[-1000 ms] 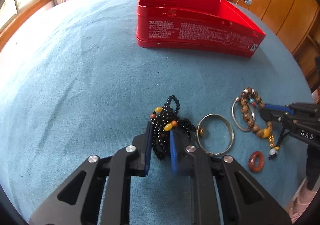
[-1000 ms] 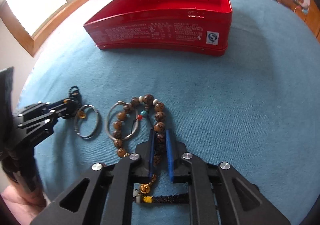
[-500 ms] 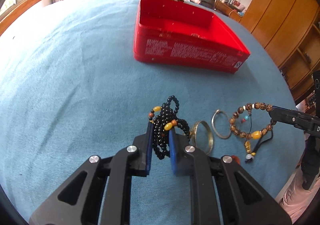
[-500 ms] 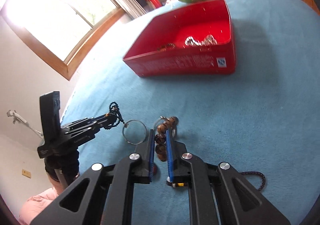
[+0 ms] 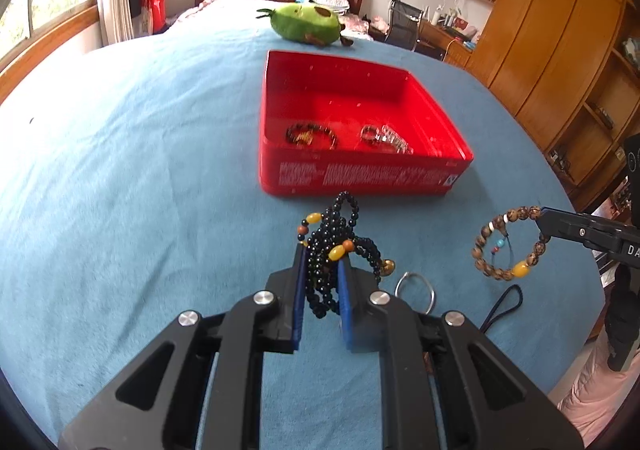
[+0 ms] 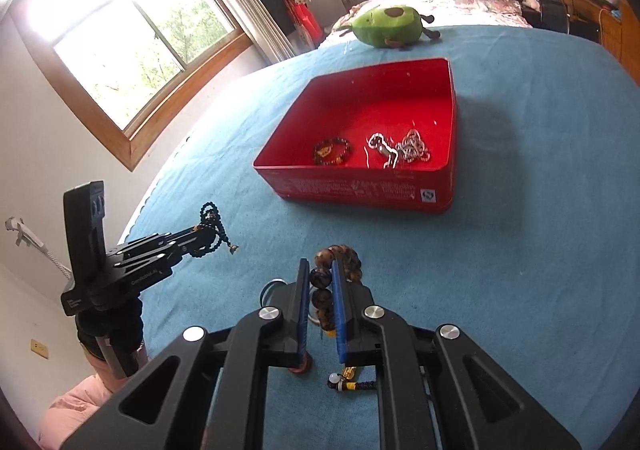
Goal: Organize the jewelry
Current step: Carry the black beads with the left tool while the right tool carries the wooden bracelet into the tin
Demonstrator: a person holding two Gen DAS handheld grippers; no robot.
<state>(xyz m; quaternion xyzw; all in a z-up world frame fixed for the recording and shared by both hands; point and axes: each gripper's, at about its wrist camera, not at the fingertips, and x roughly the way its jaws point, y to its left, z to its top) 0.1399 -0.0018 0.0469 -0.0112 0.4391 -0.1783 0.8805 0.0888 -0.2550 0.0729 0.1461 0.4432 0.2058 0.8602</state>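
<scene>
My left tool (image 5: pixel 322 282) is clamped on a bunch of black beads (image 5: pixel 334 246), lifted above the blue bed (image 5: pixel 120 190). My right tool (image 6: pixel 320 290) grips a brown bead bracelet (image 6: pixel 324 286), also raised. The red box (image 5: pixel 360 180) sits farther off, already holding some jewelry (image 6: pixel 396 150).

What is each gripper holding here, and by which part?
Left gripper: the black bead necklace, pinched across its bunched strands. Right gripper: the brown wooden bead bracelet, pinched on the beads of one side.
</scene>
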